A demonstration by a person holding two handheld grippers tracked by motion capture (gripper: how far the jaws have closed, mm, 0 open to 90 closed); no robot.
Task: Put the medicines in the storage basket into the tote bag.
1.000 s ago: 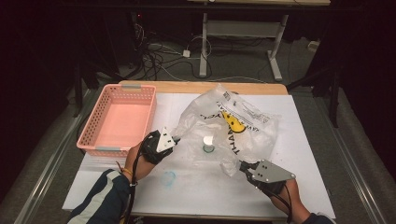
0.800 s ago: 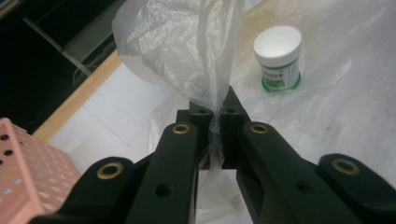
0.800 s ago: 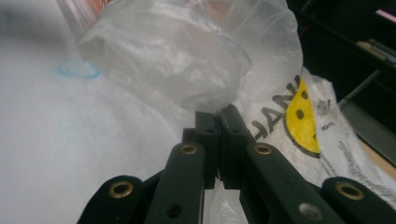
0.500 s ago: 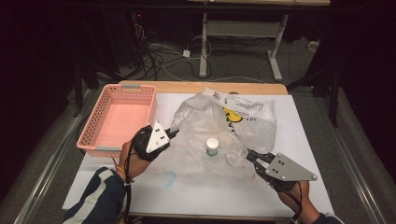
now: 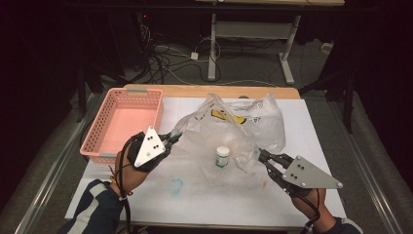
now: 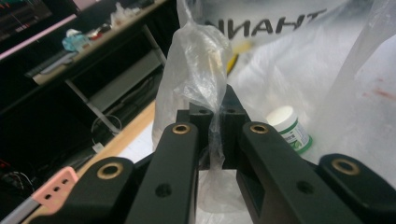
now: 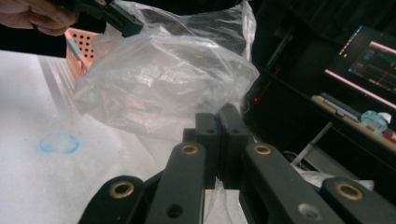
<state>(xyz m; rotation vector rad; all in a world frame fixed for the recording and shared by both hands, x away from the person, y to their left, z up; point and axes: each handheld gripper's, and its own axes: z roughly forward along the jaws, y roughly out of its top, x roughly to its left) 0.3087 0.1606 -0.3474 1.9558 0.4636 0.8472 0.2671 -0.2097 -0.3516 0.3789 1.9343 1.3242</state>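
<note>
Both tongs pinching bag, small jar under it

Now left tongs (image 5: 171, 139) and right tongs (image 5: 261, 157) each clamp an edge of the clear plastic bag (image 5: 229, 122), lifted mid-desk (image 5: 204, 195). White-lidded jar (image 5: 222, 157) stands beneath. Best to keep pulls even, raise straight so film clears the jar. Pink basket (image 5: 127, 122) sits just left; desk front is free room
</note>
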